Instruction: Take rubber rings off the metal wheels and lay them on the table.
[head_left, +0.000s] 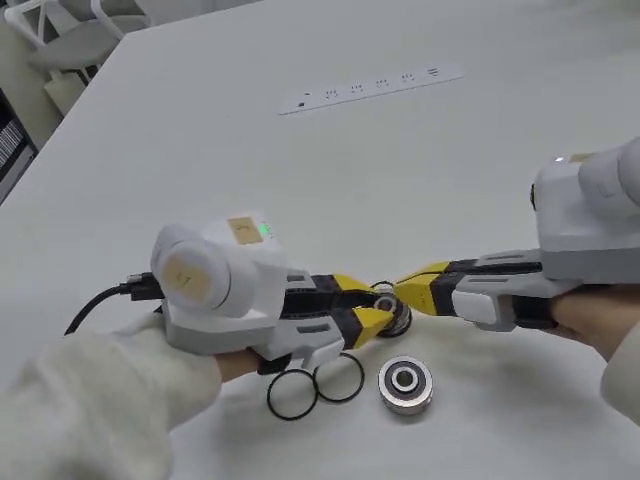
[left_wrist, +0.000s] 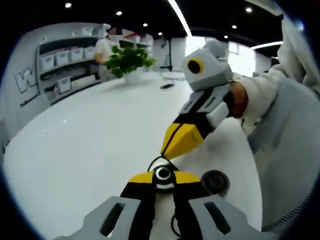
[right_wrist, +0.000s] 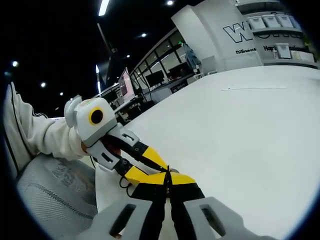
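Note:
My left gripper (head_left: 375, 306) comes in from the left just above the table, shut on a small metal wheel (head_left: 392, 311). In the left gripper view the wheel (left_wrist: 164, 173) sits between the yellow jaws. My right gripper (head_left: 403, 291) reaches in from the right, its tips closed on a thin black rubber ring (left_wrist: 154, 163) at the wheel's edge. In the right gripper view the jaws (right_wrist: 168, 176) meet on that ring (right_wrist: 167, 170). Two loose black rings (head_left: 292, 394) (head_left: 341, 378) lie on the table in front of the left gripper. A bare metal wheel (head_left: 405, 385) rests beside them.
A white power strip (head_left: 372, 88) lies farther back on the white table (head_left: 300, 180). White chairs (head_left: 60, 30) stand past the far left corner. The left gripper's black cable (head_left: 100, 300) trails to the left. A potted plant (left_wrist: 129, 59) and a person (left_wrist: 106, 47) are far off.

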